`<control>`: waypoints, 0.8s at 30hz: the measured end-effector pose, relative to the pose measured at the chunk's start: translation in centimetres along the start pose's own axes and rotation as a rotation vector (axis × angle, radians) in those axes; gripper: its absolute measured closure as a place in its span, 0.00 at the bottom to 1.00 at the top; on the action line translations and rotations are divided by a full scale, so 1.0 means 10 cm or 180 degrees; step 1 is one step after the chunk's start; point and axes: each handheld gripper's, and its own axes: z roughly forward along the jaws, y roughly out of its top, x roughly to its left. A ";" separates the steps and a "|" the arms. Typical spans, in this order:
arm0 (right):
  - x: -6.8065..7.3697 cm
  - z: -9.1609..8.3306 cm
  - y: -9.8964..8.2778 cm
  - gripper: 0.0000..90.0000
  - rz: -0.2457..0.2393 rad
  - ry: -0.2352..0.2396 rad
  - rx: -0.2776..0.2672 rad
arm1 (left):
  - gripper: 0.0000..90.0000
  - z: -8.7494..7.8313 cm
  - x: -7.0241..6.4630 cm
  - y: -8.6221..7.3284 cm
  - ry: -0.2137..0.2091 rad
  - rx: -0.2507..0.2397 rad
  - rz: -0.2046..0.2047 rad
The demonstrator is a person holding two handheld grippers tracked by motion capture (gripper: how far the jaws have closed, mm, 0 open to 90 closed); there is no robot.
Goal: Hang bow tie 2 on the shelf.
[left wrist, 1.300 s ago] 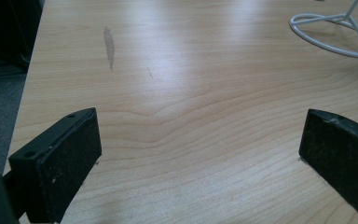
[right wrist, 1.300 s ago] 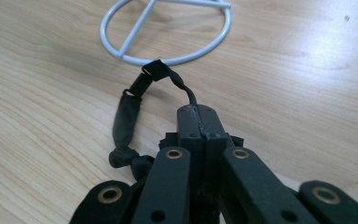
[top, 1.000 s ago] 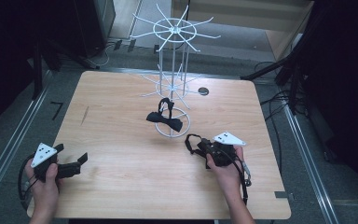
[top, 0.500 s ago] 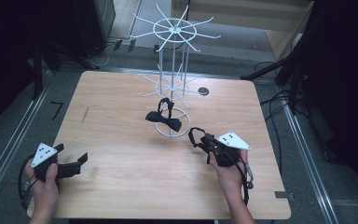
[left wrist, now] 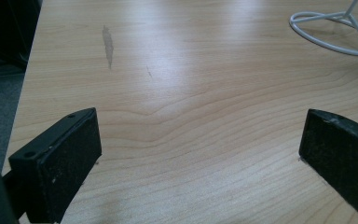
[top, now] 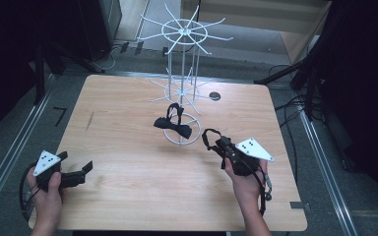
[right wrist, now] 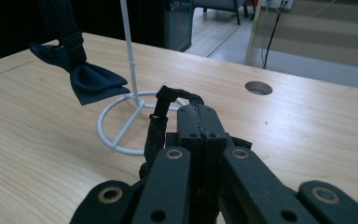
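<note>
The black strap point(right wrist: 157, 126) is clenched between the pressed-together jaws of the right gripper point(top: 220, 145), lifted just above the wooden table point(top: 128, 147) near the white wire stand point(top: 182, 88), while the left gripper point(top: 81, 172) sits released, jaws wide over bare wood by the near left corner. There are two grippers, one strap, one stand and one dark bow tie point(top: 173, 127) hanging low on it. Open tabletop lies between the hands, grey floor around the edges.
</note>
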 end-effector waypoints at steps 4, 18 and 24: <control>0.01 -0.02 0.03 1.00 -0.0012 0.0005 -0.0039 | 0.00 0.00 0.00 0.00 -0.0001 -0.0001 0.0000; 0.11 -0.09 0.17 1.00 -0.0025 0.0116 -0.0276 | 0.00 0.00 0.00 0.00 -0.0012 0.0011 0.0006; 0.15 -0.11 0.21 1.00 -0.0036 0.0153 -0.0325 | 0.00 0.00 0.00 0.00 -0.0013 0.0015 0.0008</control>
